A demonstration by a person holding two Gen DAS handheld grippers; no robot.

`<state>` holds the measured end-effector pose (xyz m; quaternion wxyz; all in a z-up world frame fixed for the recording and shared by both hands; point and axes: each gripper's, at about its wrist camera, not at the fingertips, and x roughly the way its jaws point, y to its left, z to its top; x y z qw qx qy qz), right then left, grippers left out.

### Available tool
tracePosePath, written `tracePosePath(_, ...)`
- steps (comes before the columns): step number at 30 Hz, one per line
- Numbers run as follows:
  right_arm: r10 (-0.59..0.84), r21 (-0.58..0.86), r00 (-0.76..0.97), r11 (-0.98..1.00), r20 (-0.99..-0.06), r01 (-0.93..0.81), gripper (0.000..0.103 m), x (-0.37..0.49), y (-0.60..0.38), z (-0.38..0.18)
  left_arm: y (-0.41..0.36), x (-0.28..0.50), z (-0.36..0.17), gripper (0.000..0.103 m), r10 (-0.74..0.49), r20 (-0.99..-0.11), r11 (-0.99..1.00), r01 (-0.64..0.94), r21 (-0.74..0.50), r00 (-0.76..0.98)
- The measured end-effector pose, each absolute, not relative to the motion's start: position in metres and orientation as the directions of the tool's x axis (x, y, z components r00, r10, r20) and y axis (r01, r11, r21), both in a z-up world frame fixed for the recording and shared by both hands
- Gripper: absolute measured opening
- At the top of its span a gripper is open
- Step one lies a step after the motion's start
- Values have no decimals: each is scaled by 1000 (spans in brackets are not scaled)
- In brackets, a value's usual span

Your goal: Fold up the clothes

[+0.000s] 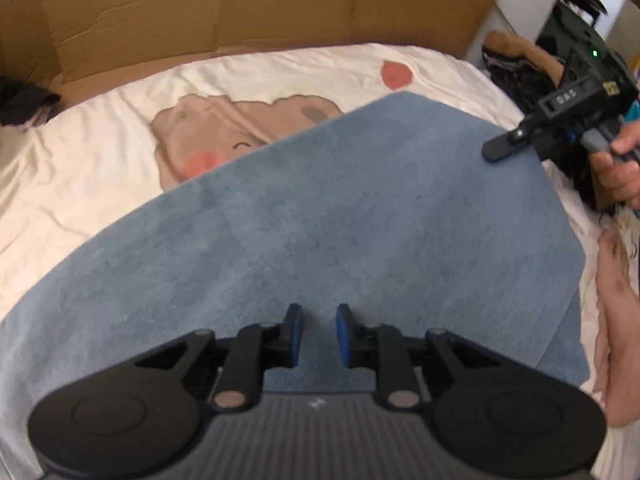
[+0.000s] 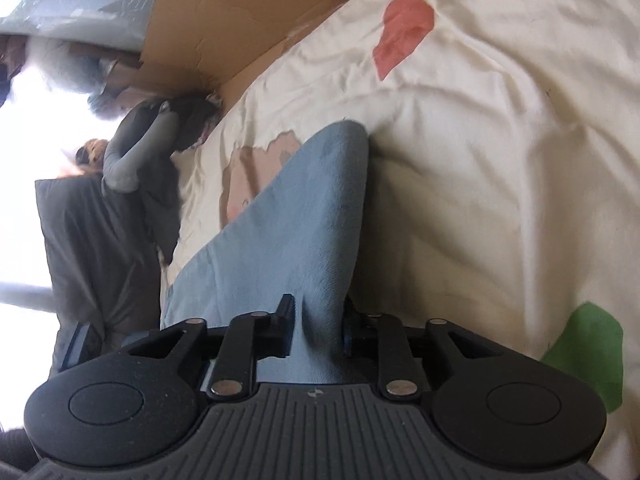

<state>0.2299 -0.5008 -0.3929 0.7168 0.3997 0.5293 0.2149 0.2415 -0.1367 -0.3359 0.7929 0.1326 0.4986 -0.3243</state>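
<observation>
Blue garment lies flat on bed sheet, folded panel covering cartoon print in part.

Left hand-held gripper over garment's near edge, jaws slightly spread, nothing between pads.

Right hand-held gripper at garment's right corner; cloth ridge between jaws, jaws parted, pads probably not pressing – view too close to be sure.

Step, by my reading: fold laid down, release under way. Next move calls for regrasp of edge for another fold.

Writing: small label on right hand-held gripper's body, unreadable.
</observation>
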Motion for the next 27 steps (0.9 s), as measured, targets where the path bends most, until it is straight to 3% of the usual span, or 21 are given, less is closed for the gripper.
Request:
tracePosePath(5, 741, 794, 297, 596, -602, 120, 32, 212, -503, -402, -140, 239, -334, 23, -379, -882, 748, 654, -113, 280)
tracePosePath(17, 821, 866, 277, 470, -500, 170, 32, 159, -519, -404, -136, 217, -333, 26, -389, -891, 743, 652, -153, 234)
tracePosePath(27, 776, 830, 296, 532, -556, 164, 33, 157, -488, -422, -130, 186, -329, 26, -403, -896, 725, 663, -188, 187)
